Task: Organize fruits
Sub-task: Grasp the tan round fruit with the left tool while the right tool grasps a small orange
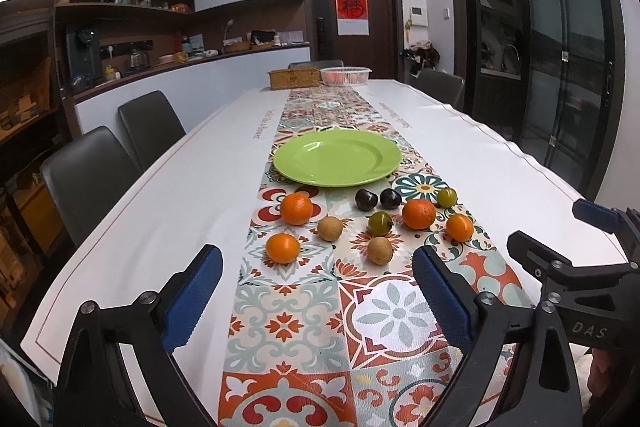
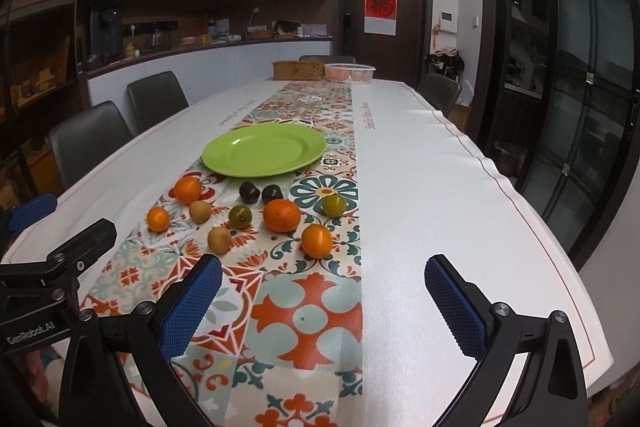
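An empty green plate [image 1: 337, 157] [image 2: 264, 149] sits on the patterned table runner. In front of it lie several fruits: oranges such as one at the front left [image 1: 282, 247] and a large one [image 2: 281, 214], two dark plums [image 1: 364, 199] [image 2: 249, 192], two green fruits [image 1: 380, 223] [image 2: 334, 205] and two brown longans [image 1: 380, 250] [image 2: 219, 240]. My left gripper [image 1: 318, 287] is open and empty, just short of the fruits. My right gripper [image 2: 324, 293] is open and empty, near the front right of the fruits. Each gripper shows at the edge of the other's view.
A wicker box [image 1: 294, 78] and a white basket of fruit [image 1: 346, 75] stand at the table's far end. Grey chairs [image 1: 86, 179] line the left side, and one stands at the far right [image 2: 438, 91]. White tablecloth flanks the runner [image 2: 436, 195].
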Motion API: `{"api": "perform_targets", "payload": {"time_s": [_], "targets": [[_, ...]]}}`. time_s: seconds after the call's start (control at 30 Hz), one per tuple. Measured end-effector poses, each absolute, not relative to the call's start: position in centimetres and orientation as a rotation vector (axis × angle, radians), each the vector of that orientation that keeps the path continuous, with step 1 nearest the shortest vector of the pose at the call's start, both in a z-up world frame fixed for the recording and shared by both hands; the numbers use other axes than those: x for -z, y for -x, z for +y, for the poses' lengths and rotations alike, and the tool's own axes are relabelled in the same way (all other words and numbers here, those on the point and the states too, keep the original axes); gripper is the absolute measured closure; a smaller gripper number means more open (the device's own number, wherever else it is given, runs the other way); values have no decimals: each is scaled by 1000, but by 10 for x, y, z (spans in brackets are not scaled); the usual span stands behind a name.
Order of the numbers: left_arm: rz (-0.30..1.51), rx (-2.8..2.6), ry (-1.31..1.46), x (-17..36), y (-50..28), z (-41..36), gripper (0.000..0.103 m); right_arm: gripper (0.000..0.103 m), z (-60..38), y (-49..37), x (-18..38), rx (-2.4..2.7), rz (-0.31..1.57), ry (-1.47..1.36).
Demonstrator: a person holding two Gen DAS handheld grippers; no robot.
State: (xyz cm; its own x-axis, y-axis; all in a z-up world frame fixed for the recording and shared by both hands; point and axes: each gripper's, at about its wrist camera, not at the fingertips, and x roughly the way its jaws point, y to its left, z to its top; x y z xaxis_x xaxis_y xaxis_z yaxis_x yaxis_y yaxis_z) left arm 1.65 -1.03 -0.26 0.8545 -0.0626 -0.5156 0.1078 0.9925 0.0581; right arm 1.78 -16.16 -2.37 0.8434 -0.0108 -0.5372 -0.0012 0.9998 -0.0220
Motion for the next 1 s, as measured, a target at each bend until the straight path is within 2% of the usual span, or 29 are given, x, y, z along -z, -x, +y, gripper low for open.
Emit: {"api": "perform_targets", "payload": {"time_s": [0.2, 0.33, 0.63, 1.0], "targets": [[577, 120, -97, 13, -34, -17, 19, 2, -162, -35, 31, 3, 579, 52], [613, 140, -102, 20, -48, -22, 26, 7, -162, -50, 37, -20, 615, 49], [692, 219, -127, 31, -73, -39, 38, 24, -163, -80, 53, -55, 705, 70], [808, 288, -136, 48, -99, -51, 47, 43, -163, -107, 68, -120, 799, 80]]}}
